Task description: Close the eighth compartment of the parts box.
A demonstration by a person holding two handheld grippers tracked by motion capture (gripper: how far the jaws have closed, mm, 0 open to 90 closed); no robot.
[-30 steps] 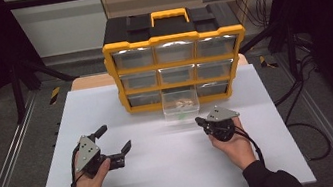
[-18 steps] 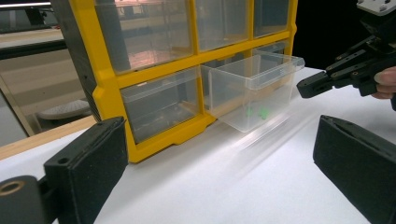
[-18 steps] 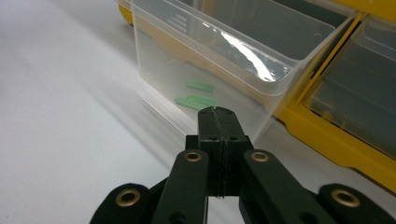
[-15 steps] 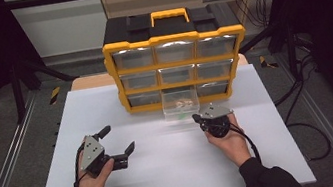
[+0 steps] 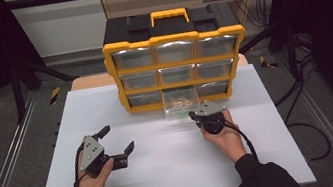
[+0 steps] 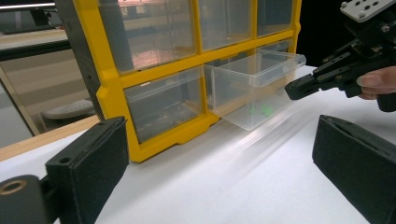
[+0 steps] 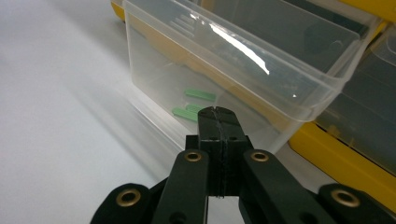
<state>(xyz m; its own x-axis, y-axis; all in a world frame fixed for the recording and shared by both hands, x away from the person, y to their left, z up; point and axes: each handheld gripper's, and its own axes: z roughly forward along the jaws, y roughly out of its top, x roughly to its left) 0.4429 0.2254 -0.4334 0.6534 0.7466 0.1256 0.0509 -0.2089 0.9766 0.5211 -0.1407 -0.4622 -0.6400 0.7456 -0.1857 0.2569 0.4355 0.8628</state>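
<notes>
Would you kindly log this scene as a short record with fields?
cabinet: yellow organizer with nine clear drawers, at the table's far edge
open drawer: bottom middle drawer pulled out partway
contents: green pieces inside it
right gripper: jaws shut, empty, tips just in front of the drawer's front wall
left gripper: jaws open, empty, above the table, apart from the cabinet

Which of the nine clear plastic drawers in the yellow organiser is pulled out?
The middle clear plastic drawer of the bottom row: it juts forward over the white table, while the others sit flush in the yellow organiser.
</notes>
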